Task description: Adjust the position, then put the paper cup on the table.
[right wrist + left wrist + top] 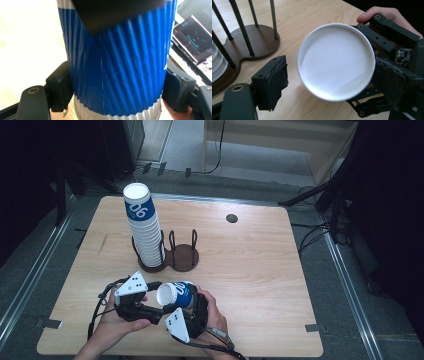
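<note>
High view: right hand-held gripper (192, 306) clamped on blue cup (176, 294), lying sideways at worktop's (260, 285) 6 o'clock edge, stack (144, 227) in holder (172, 257) at 11.

Left gripper view: left hand-held gripper (327, 75) jaws apart round cup rim, w/ gap at 9; centre it, squeeze gently.

Right gripper view: pads (58, 87) pinch ribbed wall; keep steady.

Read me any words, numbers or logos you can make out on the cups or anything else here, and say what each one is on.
"06", as it reads in the high view: white figures on the blue band of the top cup of the stack.
White figures on the blue held cup: partly hidden, not readable.
Screen behind the cup in the right gripper view: coloured lines, too blurred to read.
</note>
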Demonstrator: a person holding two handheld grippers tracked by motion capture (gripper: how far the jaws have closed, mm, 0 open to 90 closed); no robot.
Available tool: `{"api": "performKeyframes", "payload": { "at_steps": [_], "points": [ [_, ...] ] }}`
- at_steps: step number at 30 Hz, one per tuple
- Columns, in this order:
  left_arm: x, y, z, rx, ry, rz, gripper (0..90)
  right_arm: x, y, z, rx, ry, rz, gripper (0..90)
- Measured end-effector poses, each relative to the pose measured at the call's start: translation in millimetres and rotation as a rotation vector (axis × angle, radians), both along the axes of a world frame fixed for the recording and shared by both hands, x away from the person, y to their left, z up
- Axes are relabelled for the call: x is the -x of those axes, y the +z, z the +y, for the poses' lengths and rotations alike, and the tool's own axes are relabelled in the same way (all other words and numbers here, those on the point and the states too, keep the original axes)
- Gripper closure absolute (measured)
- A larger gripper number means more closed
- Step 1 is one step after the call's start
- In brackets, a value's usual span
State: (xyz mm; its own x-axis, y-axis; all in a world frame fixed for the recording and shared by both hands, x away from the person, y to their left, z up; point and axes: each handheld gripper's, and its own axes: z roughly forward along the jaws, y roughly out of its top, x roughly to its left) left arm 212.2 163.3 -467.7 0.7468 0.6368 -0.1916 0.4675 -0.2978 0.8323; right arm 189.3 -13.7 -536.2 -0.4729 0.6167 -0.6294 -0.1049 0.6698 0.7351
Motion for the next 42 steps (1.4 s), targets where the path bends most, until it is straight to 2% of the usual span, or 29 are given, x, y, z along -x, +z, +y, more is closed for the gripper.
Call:
{"api": "performKeyframes", "payload": {
  "at_steps": [3,8,10,11,12,13,16,18,21,27,28,29,33,34,35,36,38,40,42],
  "points": [
    [1.8,-0.1,-2.2,-0.008,-0.007,-0.007,25.9,3.2,-0.4,1.1,0.003,0.024,-0.015,21.7],
    [2.7,-0.1,-2.3,-0.017,-0.013,-0.016,27.5,4.2,-1.7,2.0,-0.016,0.018,-0.006,17.1],
    [2.0,-0.5,-2.3,-0.033,0.021,-0.023,27.9,3.5,-1.4,2.4,-0.02,0.018,-0.002,12.6],
    [2.0,-0.5,-2.3,-0.033,0.021,-0.023,28.0,3.5,-1.4,2.4,-0.02,0.018,-0.002,12.6],
    [0.3,-1.1,0.9,-0.015,0.04,-0.017,28.1,3.9,-0.4,2.0,-0.021,0.035,0.019,15.0],
    [0.3,-1.1,0.9,-0.015,0.04,-0.017,28.1,3.9,-0.4,2.0,-0.021,0.035,0.019,15.0],
    [-2.3,-1.0,7.8,-0.002,0.079,-0.034,28.4,7.9,3.2,1.3,-0.037,0.054,0.009,9.4],
    [-3.6,-0.6,10.9,0.017,0.085,-0.031,28.5,8.8,5.5,1.1,-0.053,0.06,0.013,6.8],
    [-3.9,-0.3,12.8,0.019,0.109,-0.046,28.5,8.4,6.8,0.2,-0.063,0.056,0.016,5.5],
    [-5.2,1.5,19.4,0.061,0.137,-0.068,28.5,3.4,9.5,-6.0,-0.115,0.029,0.056,2.8],
    [-5.7,1.0,21.9,0.082,0.147,-0.092,28.4,3.0,10.7,-6.9,-0.126,0.028,0.062,2.6],
    [-5.7,1.0,23.2,0.083,0.152,-0.106,28.4,2.2,11.7,-7.9,-0.125,0.026,0.065,2.0],
    [-5.7,1.7,27.3,0.091,0.171,-0.137,28.3,1.0,13.7,-9.4,-0.146,0.009,0.074,2.0],
    [-6.0,2.4,31.4,0.122,0.188,-0.142,28.3,0.0,14.8,-9.5,-0.163,-0.001,0.085,2.0],
    [-6.0,2.4,31.4,0.122,0.188,-0.142,28.3,-0.3,15.1,-9.2,-0.169,-0.004,0.088,2.1],
    [-6.4,4.1,36.4,0.158,0.202,-0.129,28.2,-0.8,15.7,-9.2,-0.171,-0.007,0.093,2.3],
    [-6.4,4.8,40.9,0.198,0.219,-0.142,28.3,-1.0,16.9,-8.5,-0.175,-0.017,0.1,2.5],
    [-6.2,5.5,43.1,0.216,0.218,-0.16,28.3,-1.0,18.9,-7.5,-0.183,-0.036,0.105,2.5],
    [-5.6,6.0,44.8,0.212,0.232,-0.175,28.2,-1.5,21.9,-8.1,-0.216,-0.044,0.114,2.7]
  ]
}}
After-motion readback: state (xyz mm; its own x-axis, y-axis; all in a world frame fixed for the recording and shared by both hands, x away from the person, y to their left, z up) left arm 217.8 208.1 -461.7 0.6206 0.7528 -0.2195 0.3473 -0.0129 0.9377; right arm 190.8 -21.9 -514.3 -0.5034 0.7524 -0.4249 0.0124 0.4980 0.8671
